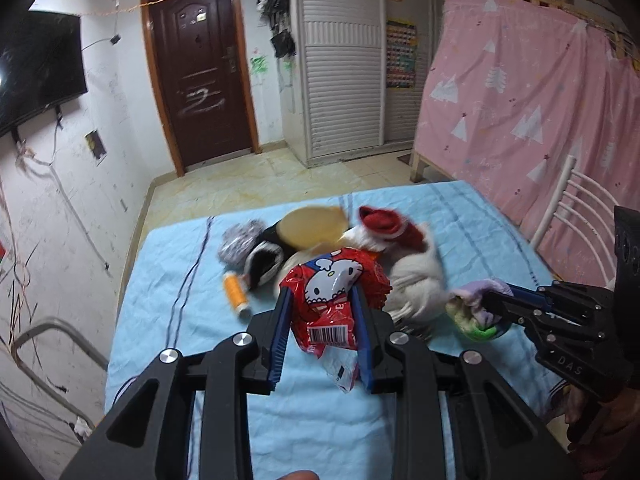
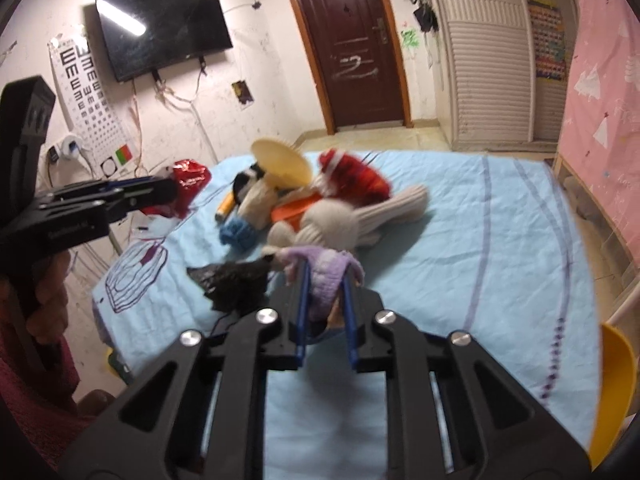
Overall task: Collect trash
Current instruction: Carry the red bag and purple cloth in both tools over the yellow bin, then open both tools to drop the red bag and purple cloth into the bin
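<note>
A crumpled red snack wrapper [image 1: 334, 284] with a cartoon cat and a barcode is pinched between the blue pads of my left gripper [image 1: 322, 292], held above the light blue cloth [image 1: 168, 280]. From the right wrist view, the same left gripper [image 2: 170, 192] sits at the left with the red wrapper [image 2: 190, 176] at its tip. My right gripper [image 2: 325, 270] is shut on a purple knitted piece [image 2: 326, 280]. In the left wrist view, the right gripper [image 1: 488, 300] holds that purple piece [image 1: 476, 290] low at the right.
A pile lies mid-cloth: a cream disc [image 1: 312, 226], a red-and-white sock [image 1: 384, 222], a white knitted sock [image 1: 416, 280], an orange thread spool [image 1: 236, 292]. A black crumpled bag [image 2: 236, 284] lies near my right gripper. A white chair [image 1: 576, 208] and a pink curtain [image 1: 520, 100] stand to the right.
</note>
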`<move>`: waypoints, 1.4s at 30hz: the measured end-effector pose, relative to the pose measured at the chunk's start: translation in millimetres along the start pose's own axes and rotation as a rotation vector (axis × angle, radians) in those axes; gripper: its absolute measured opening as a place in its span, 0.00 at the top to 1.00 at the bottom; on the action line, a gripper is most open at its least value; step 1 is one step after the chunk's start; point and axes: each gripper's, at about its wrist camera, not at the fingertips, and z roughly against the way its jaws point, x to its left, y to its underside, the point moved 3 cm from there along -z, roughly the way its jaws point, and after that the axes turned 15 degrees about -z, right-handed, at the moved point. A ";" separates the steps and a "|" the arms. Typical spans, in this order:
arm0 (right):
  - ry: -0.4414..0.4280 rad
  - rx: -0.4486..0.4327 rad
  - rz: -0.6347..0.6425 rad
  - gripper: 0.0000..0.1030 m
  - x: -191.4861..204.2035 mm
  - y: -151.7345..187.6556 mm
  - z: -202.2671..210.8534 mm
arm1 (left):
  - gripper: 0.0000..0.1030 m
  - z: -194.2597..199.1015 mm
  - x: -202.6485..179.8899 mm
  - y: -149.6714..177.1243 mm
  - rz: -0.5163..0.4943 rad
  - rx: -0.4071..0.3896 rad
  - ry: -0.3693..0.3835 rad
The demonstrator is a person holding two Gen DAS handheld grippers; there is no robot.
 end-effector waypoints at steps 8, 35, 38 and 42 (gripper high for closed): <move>0.134 -0.105 -0.062 0.86 -65.2 -15.9 43.4 | 0.81 -6.5 -75.8 -52.6 -0.117 -0.038 0.123; 0.442 -0.189 -0.349 0.80 -248.7 3.7 115.3 | 0.73 -63.4 -313.8 -124.6 -0.317 0.062 0.500; 0.445 -0.200 -0.362 0.69 -250.1 4.6 119.8 | 0.48 -66.2 -319.1 -129.7 -0.307 0.061 0.512; 0.455 -0.213 -0.372 0.63 -253.3 4.5 123.9 | 0.41 -65.7 -321.3 -130.9 -0.301 0.063 0.502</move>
